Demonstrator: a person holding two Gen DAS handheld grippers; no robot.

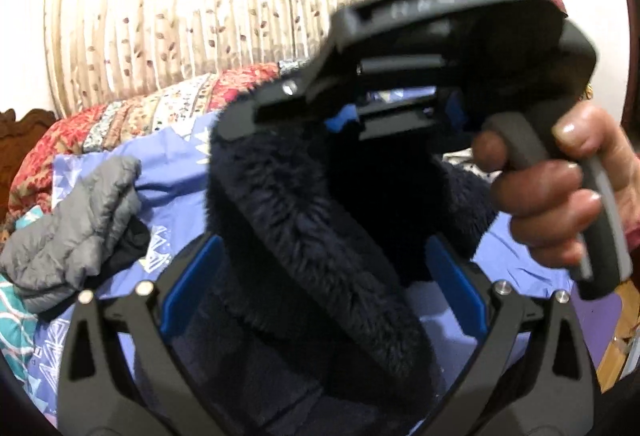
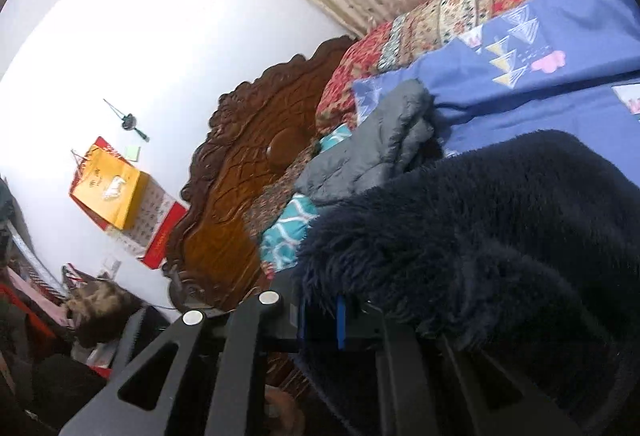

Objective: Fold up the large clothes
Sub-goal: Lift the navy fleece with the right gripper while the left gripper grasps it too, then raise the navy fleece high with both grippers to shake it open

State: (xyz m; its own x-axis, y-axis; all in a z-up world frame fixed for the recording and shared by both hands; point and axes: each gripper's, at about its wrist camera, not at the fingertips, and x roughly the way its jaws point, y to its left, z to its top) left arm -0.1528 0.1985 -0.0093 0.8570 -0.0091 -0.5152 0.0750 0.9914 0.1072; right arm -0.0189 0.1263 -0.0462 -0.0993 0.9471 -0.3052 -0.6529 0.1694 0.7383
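A dark navy fleece garment (image 1: 304,220) hangs in the air above the bed. In the left wrist view my left gripper (image 1: 324,276) is open, its blue pads (image 1: 188,284) spread wide on either side of the hanging fleece. My right gripper (image 1: 348,120), held by a hand (image 1: 560,188), is shut on the garment's top edge just ahead of the left one. In the right wrist view the fleece (image 2: 480,236) drapes over the right gripper (image 2: 340,320), whose jaws are closed on it and partly buried in the pile.
A blue patterned bedsheet (image 2: 540,88) covers the bed. A grey puffer jacket (image 1: 68,240) lies crumpled on it, also in the right wrist view (image 2: 372,148). A red patterned quilt (image 1: 132,116), carved wooden headboard (image 2: 240,196), beige curtain (image 1: 200,4) and wall calendar (image 2: 128,204) surround it.
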